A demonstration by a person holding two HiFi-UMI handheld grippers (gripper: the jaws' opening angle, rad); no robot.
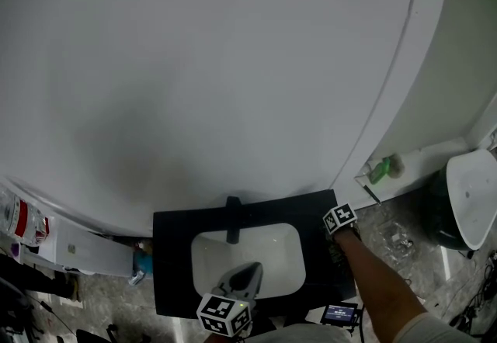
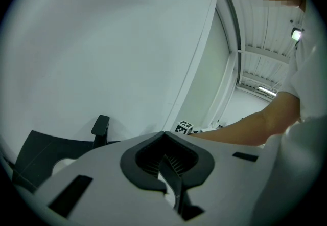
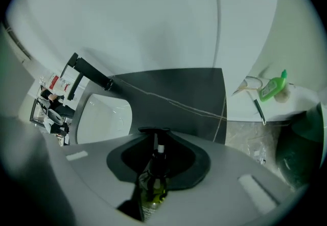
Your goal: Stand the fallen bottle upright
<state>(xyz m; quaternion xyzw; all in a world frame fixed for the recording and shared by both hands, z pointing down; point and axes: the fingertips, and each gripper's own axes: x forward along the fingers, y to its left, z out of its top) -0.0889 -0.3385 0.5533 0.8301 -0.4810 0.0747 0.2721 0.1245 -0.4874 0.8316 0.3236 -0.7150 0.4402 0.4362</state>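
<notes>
**Dark Pump Bottle Pinched Over the Black Counter**

A smooth white wall (image 1: 233,62) is seen curving above a matt black countertop (image 1: 175,256), into which a rounded white basin (image 1: 272,248) is sunk. A slim black faucet (image 1: 232,221) is set at its rim. The left gripper (image 1: 250,268) is held over the basin, ribbed fingers pressed together on nothing. The right gripper (image 3: 155,138) is clamped on a dark glass bottle (image 3: 152,184) at the counter's right end. The bottle's base is cut off, and whether it lies or stands cannot be told.
</notes>
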